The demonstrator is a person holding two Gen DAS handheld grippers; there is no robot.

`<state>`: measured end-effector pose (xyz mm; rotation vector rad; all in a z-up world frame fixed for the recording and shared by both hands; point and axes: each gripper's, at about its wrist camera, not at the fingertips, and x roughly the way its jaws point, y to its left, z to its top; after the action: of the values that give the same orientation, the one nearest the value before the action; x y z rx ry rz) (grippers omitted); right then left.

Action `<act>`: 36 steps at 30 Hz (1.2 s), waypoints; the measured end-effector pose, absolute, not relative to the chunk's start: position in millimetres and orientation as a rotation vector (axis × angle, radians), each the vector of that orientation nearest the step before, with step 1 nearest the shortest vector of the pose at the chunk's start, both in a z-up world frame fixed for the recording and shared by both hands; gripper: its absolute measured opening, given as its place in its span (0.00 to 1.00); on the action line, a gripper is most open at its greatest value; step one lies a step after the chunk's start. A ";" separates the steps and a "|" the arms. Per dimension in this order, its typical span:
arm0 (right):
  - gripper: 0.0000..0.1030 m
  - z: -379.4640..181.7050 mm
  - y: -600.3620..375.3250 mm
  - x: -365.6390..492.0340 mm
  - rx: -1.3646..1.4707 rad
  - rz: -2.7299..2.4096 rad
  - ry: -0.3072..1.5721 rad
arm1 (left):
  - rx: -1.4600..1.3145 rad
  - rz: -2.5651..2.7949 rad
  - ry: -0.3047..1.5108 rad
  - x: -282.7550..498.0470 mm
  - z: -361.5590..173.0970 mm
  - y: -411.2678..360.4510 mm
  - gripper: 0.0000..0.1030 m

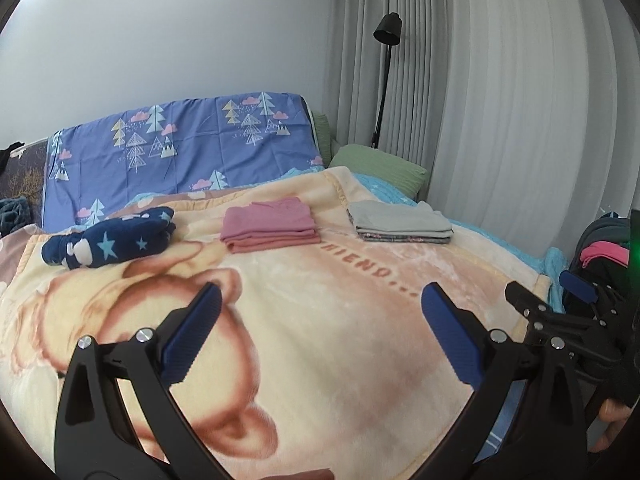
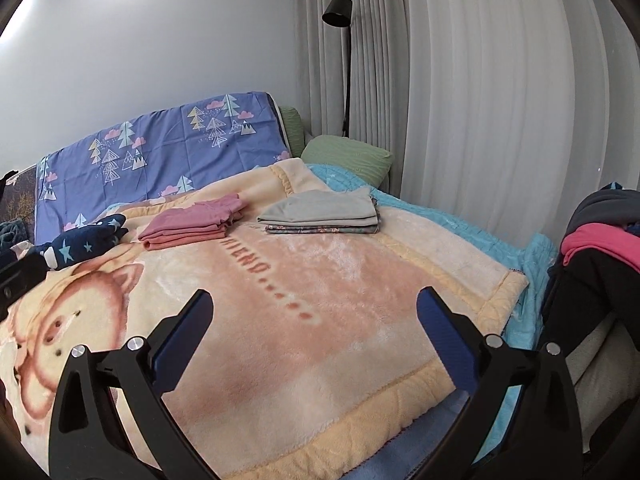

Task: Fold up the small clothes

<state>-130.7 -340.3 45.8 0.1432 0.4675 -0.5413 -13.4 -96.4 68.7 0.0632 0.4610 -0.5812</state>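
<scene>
A folded pink stack (image 1: 269, 226) (image 2: 192, 222) and a folded grey stack (image 1: 402, 222) (image 2: 320, 214) lie side by side at the far end of the peach fleece blanket (image 1: 320, 340) (image 2: 312, 320). A navy star-print garment (image 1: 110, 242) (image 2: 82, 246) lies bunched to their left. My left gripper (image 1: 322, 300) is open and empty above the blanket's bare middle. My right gripper (image 2: 314, 304) is open and empty too, further right; it also shows in the left wrist view (image 1: 540, 292) at the right edge. A pile of unfolded clothes (image 2: 596, 248) (image 1: 604, 256), pink and dark, sits off the bed's right side.
A purple tree-print cover (image 1: 180, 152) stands against the headboard. Green pillows (image 2: 346, 156) and a turquoise quilt (image 2: 440, 216) lie at the far right. A black floor lamp (image 2: 340, 12) and grey curtains (image 2: 480, 100) stand behind the bed.
</scene>
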 end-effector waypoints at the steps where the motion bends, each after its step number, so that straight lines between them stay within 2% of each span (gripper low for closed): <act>1: 0.99 46.3 -338.8 -131.3 0.141 -0.541 0.468 | 0.064 -0.582 0.467 -14.0 67.2 -96.4 0.98; 36: 0.99 42.8 -340.6 -127.2 0.140 -0.559 0.492 | 0.105 -0.563 0.540 -6.4 42.3 -97.4 0.98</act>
<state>-127.2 -340.6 42.8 0.1400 0.4916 -0.5585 -6.4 -97.4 42.3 0.1051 0.5404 -0.5633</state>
